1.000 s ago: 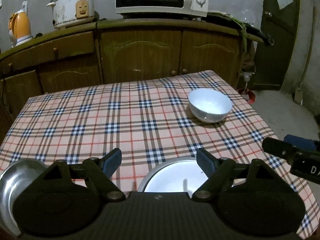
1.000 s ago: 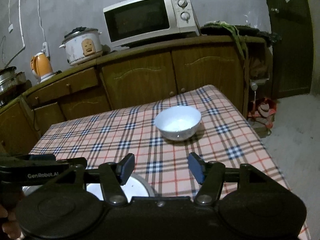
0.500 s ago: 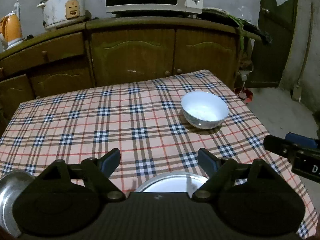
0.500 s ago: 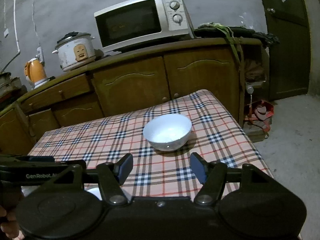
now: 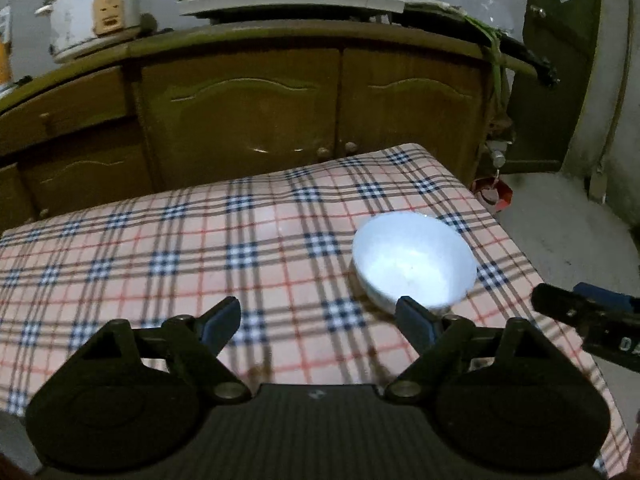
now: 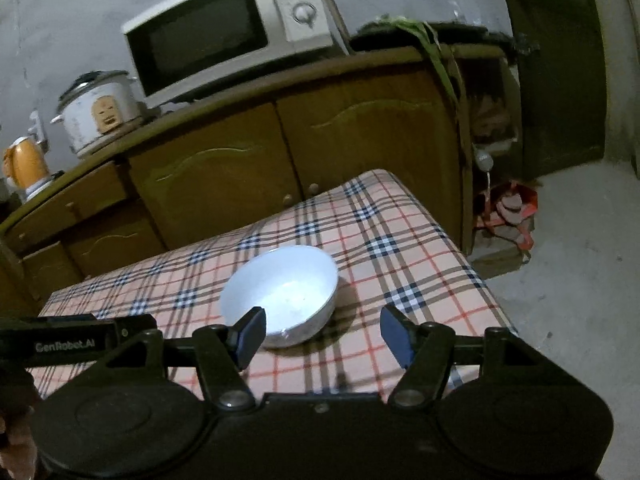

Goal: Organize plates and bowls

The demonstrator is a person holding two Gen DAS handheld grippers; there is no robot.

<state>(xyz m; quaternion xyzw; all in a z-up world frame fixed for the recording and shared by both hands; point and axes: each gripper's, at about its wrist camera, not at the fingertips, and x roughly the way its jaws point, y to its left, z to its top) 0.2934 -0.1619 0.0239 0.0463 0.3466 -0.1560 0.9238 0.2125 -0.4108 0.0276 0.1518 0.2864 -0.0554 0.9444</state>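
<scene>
1. Your left gripper (image 5: 318, 322) had its jaws spread, with only cloth (image 5: 200, 256) between them.
2. Your right gripper (image 6: 322, 334) was spread too, holding nothing.
3. The bowl (image 6: 280, 294) sat upright on the cloth, just beyond both.

R gripper (image 6: 322, 334) hung w/ jaws apart, nothing between them, white bowl (image 6: 280, 294) just beyond its left finger on plaid tablecloth (image 6: 400, 264). L gripper (image 6: 76, 344) at left edge. Microwave (image 6: 228, 36), rice cooker (image 6: 98, 112) on cabinet.
</scene>
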